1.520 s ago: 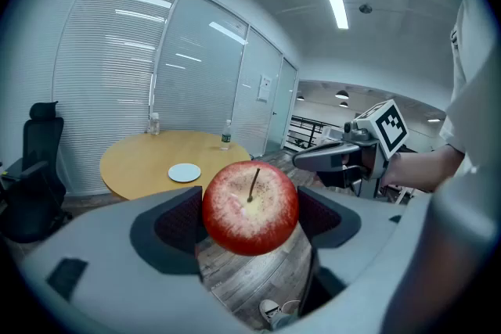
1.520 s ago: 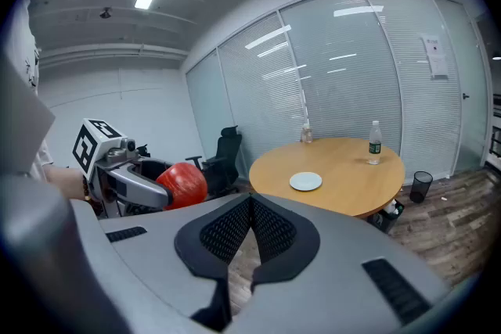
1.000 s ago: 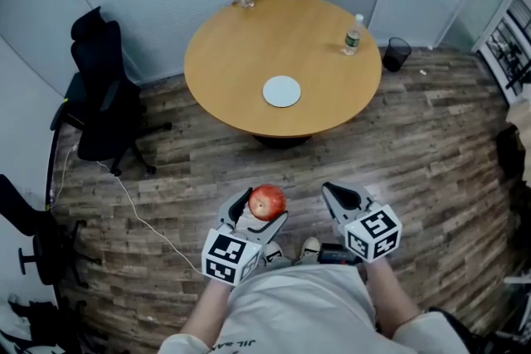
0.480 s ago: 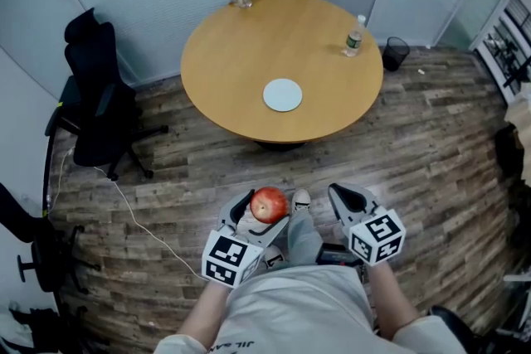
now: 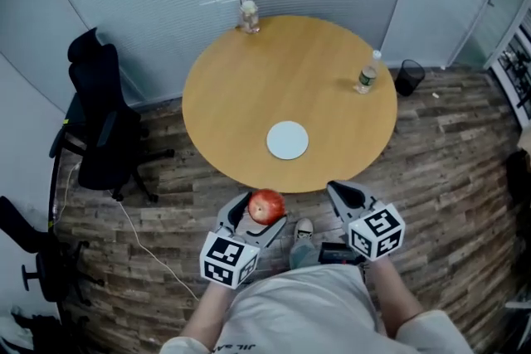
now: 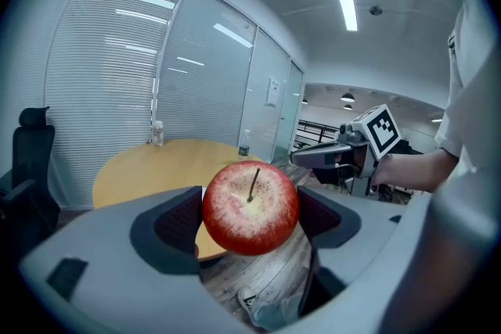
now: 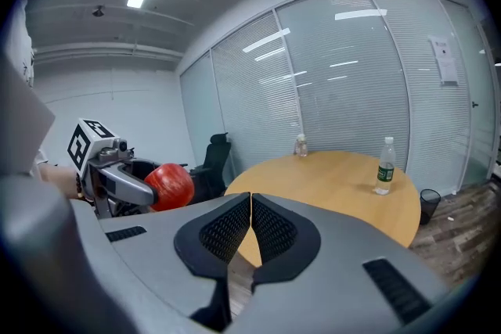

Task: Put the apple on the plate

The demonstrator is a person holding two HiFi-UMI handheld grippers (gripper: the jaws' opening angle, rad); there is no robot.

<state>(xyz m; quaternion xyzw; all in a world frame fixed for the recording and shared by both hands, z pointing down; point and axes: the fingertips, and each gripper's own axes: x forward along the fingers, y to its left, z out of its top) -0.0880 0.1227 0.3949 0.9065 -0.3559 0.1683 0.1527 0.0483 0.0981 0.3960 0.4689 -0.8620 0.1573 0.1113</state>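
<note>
At the near edge of the round table [image 5: 241, 87], I find the carry well advanced but the placement not yet begun. The left gripper [image 5: 259, 215] pinches the apple [image 5: 266, 205] between its two pads, stem upward, jaws set wide around the fruit; the hold looks the same as a second ago, with no slip or tilt that I can detect. The right gripper [image 5: 338, 191] carries nothing, its ribbed pads pressed together, and it rides level with the left one, just beside it. What has changed is the approach: a second ago a wide band of wooden floor lay between both grippers and the table, whereas now the table's rim sits just ahead of the jaw tips. The white plate [image 5: 287, 140] lies empty on the near half of the tabletop, slightly right of the apple's line and apart from everything else. A water bottle [image 5: 366, 77] stands near the right rim and a small jar [image 5: 248, 16] at the far rim, both well clear of the plate. In my judgement the walking phase is nearly over; what remains is to reach over the rim, lower the apple onto the plate and release. The chief risk I note is the apple rolling off the shallow plate on release.
</note>
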